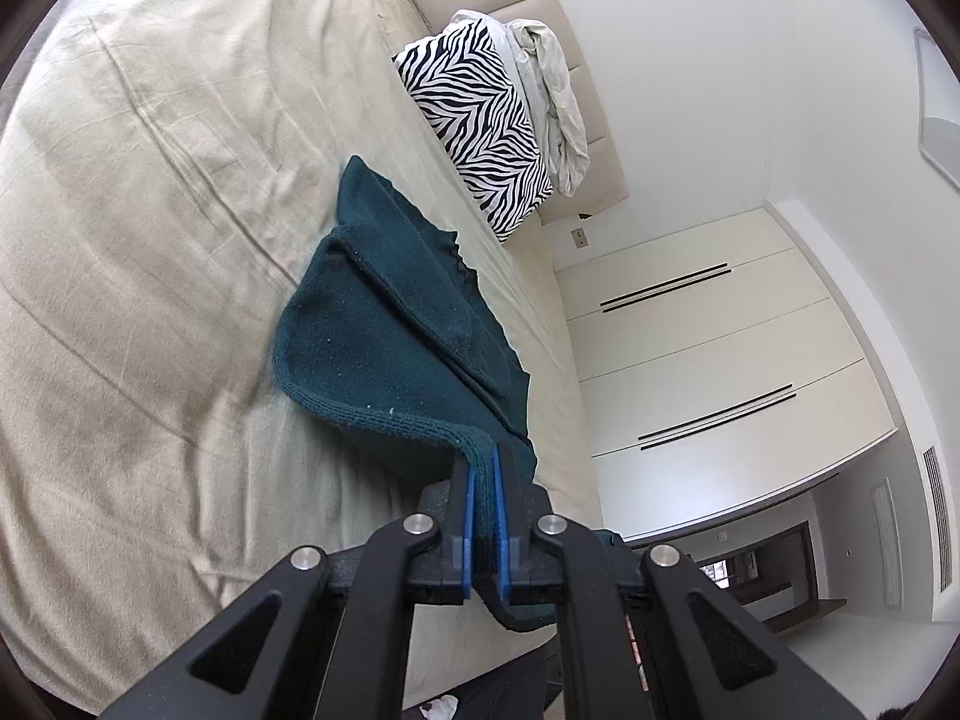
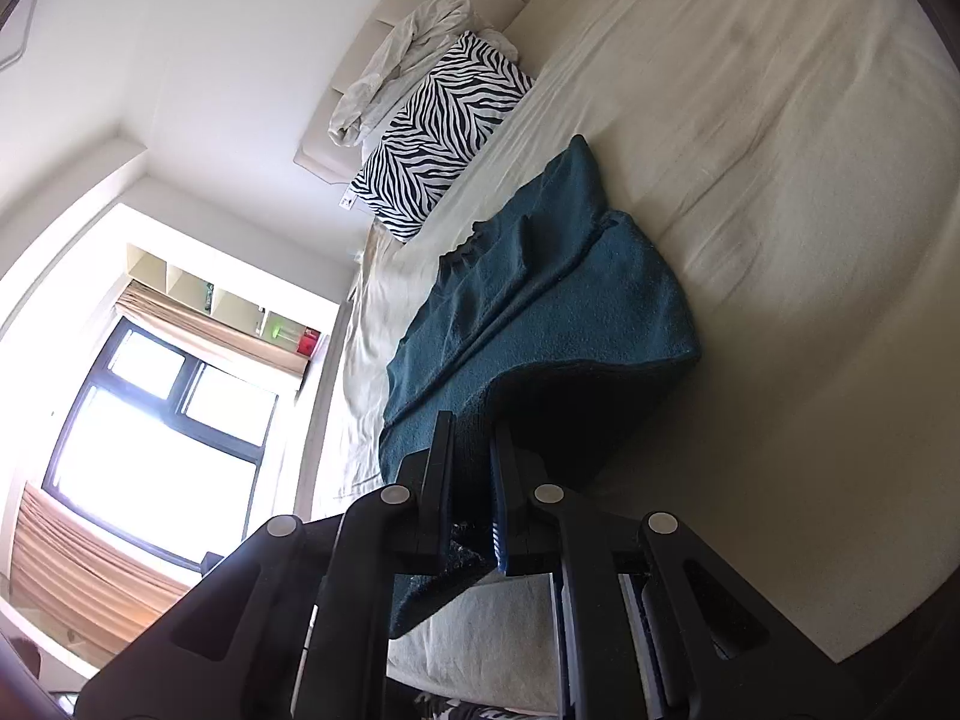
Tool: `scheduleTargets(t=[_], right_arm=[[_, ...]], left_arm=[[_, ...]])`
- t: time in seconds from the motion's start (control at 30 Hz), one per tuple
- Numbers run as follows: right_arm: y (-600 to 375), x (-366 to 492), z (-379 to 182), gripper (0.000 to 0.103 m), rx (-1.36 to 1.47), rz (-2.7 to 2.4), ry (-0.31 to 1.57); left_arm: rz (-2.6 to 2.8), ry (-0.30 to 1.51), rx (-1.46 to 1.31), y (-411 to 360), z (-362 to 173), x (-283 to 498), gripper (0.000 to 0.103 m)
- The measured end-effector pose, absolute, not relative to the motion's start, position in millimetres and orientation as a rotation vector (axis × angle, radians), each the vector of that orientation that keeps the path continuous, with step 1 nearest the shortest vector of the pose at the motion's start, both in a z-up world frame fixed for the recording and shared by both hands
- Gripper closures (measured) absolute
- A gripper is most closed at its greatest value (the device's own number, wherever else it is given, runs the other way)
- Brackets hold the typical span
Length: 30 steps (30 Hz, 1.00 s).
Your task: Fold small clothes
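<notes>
We see the teal knitted garment (image 1: 384,324) lying on the bed (image 1: 150,240), its far part spread flat on the beige sheet and its near edge lifted off it, held at two places. The left claw (image 1: 485,468) is clamped on one stretch of the ribbed hem, the blue pads pressing the knit between them with a tail of fabric hanging below the jaws. The right claw (image 2: 471,450) is closed on another part of the same edge, a dark fold of the garment (image 2: 540,300) pinched between its fingers and a corner poking out underneath. Between the two grips the cloth rises in a soft arch above the sheet, and a fold line runs along its length.

Beyond the garment, near the headboard, we find a zebra-print pillow (image 1: 474,126) resting on the bed, with a crumpled pale sheet (image 1: 552,102) bunched just behind it against the padded headboard. In the left wrist view white wardrobe doors (image 1: 708,360) stand past the bed's edge. In the right wrist view a bright window (image 2: 156,432) has open shelf cubbies (image 2: 222,300) above it; small items sit in them, too small for us to tell
</notes>
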State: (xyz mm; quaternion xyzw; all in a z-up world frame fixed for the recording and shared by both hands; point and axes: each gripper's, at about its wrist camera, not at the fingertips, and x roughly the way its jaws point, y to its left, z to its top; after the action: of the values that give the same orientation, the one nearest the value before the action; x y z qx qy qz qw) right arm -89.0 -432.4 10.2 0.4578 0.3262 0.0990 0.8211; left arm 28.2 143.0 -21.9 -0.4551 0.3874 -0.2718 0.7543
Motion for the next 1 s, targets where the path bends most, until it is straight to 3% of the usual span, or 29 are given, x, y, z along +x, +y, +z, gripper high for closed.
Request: scheduleTargets(t=[0.63, 1.0], right_arm=[[-490, 79, 21, 0.094, 1.002, 0.113, 0.584], [-508, 219, -25, 0.094, 0.991, 0.027, 0.651]], left_arm=[[-0.538, 0.779, -1.048, 129, -13, 195, 0.097], [-0.439, 0.832, -1.016, 117, -48, 303, 0.097]])
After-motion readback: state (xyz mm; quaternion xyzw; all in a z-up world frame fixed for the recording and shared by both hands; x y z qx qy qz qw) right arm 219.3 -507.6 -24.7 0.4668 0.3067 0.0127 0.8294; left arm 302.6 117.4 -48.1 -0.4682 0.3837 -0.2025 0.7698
